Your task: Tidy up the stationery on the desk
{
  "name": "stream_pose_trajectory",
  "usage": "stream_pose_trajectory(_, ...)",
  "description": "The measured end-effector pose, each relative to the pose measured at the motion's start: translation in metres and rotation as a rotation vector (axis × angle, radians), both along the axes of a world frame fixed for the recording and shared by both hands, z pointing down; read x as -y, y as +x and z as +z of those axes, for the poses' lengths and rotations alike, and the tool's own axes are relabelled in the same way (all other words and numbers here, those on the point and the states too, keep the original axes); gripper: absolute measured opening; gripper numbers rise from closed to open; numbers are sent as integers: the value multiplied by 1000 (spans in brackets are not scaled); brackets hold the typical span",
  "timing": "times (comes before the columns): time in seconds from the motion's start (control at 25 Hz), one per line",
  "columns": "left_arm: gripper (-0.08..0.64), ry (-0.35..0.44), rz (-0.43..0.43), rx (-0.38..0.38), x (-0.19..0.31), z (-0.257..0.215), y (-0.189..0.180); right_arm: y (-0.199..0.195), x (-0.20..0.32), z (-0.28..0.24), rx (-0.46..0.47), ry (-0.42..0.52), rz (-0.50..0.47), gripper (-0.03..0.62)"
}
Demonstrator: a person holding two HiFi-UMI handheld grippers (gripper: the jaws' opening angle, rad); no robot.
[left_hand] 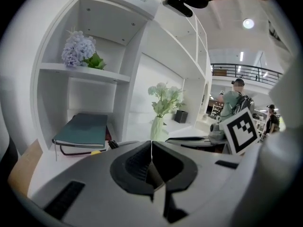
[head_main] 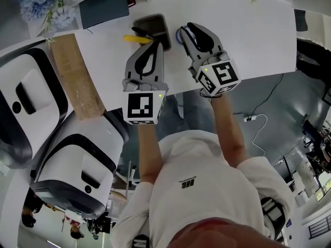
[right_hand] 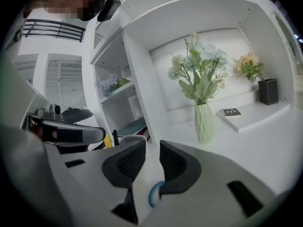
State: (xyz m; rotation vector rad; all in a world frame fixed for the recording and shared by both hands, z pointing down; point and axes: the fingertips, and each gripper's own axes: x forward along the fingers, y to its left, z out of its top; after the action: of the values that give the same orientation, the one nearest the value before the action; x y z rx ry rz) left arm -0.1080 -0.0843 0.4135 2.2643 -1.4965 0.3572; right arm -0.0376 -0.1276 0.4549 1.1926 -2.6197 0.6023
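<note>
On the white desk (head_main: 248, 40) stands a black mesh holder (head_main: 153, 26), with a yellow item (head_main: 131, 37) and a dark pen poking out at its left side. My left gripper (head_main: 150, 41) hovers just in front of the holder, jaws pressed together with nothing between them (left_hand: 151, 148). Beside it, my right gripper (head_main: 186, 32) is open by a narrow gap with bare desk showing through (right_hand: 152, 150). A blue ring (right_hand: 154, 193) lies under its right jaw, also visible as the blue ring (head_main: 178, 35) in the head view.
A teal notebook (left_hand: 83, 129) lies in the lower shelf bay over a red one. A pale vase of flowers (right_hand: 203, 122), a small book (right_hand: 232, 112) and a black pot (right_hand: 268, 91) stand further right. A cardboard piece (head_main: 77, 76) lies at the desk's left end.
</note>
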Motion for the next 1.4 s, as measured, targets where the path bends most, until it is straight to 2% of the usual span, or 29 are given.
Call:
stream_pose_trajectory(0.24, 0, -19, 51, 6, 3, 11, 23, 16, -6, 33, -119, -75, -2, 73)
stream_pose_trajectory(0.4, 0, -34, 72, 7, 4, 18, 32, 17, -11, 56, -224, -136, -39, 67)
stream_pose_trajectory(0.68, 0, -60, 99, 10, 5, 28, 42, 17, -17, 80, -332, -209, -95, 67)
stream_pose_trajectory(1.12, 0, -66, 96, 4, 5, 29, 43, 8, -21, 103, -424, -330, -180, 75)
stream_pose_trajectory(1.4, 0, -61, 85, 4, 3, 25, 40, 8, -21, 102, -461, -337, -209, 61)
